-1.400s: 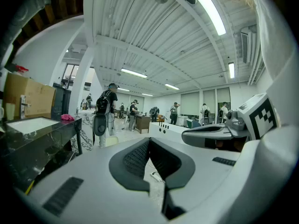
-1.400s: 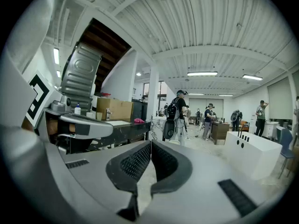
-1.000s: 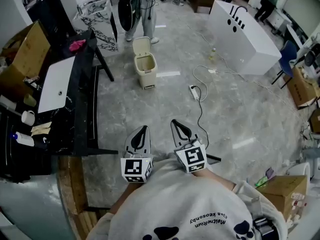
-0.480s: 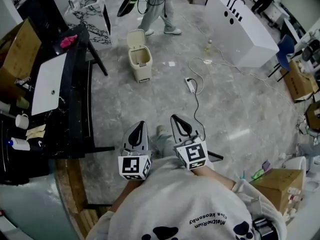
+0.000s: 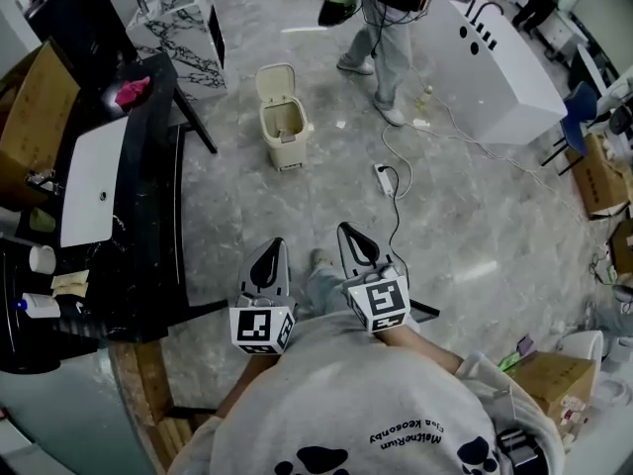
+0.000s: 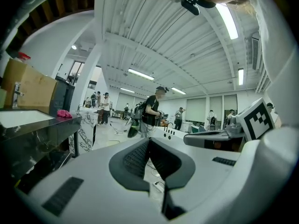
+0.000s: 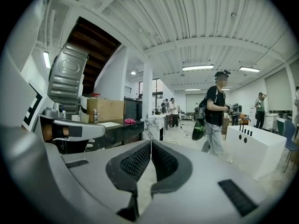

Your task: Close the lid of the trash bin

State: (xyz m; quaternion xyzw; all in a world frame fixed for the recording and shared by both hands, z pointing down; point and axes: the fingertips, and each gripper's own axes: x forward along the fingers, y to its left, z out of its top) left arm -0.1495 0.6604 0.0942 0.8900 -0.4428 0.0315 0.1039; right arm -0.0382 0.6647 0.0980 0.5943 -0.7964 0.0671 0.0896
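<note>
Head view: the trash bin [image 5: 283, 127] stands on the grey stone floor [image 5: 297, 206] in the upper middle of the frame, left of centre. It is beige, and its lid [image 5: 275, 81] is raised upright at the far edge, so the inside shows. Just left of it runs a black table [image 5: 158, 206] carrying a white sink basin [image 5: 92, 178] and a pink cloth [image 5: 132, 89]. A cardboard box [image 5: 38, 117] sits at the far left. A white power strip [image 5: 384, 178] lies on the floor right of the bin. At the top a person [image 5: 388, 23] walks beside a white cabinet [image 5: 504, 67]. In the lower middle, the left gripper [image 5: 277, 243] and right gripper [image 5: 346, 230] point up the frame side by side, both well apart from the bin.

Left gripper view: the left gripper [image 6: 148, 141] is clenched, its ribbed pads pressed together with nothing between them. The black table [image 6: 42, 125] with the pink cloth [image 6: 64, 113] is at the left, the person [image 6: 152, 110] in the centre background, and the right gripper [image 6: 217, 138] at the right edge.

Right gripper view: the right gripper [image 7: 150, 143] is likewise clenched on nothing. The cardboard box [image 7: 111, 110] and pink cloth [image 7: 129, 121] sit left of centre, with the person [image 7: 216, 113] and white cabinet [image 7: 252, 148] at the right.
</note>
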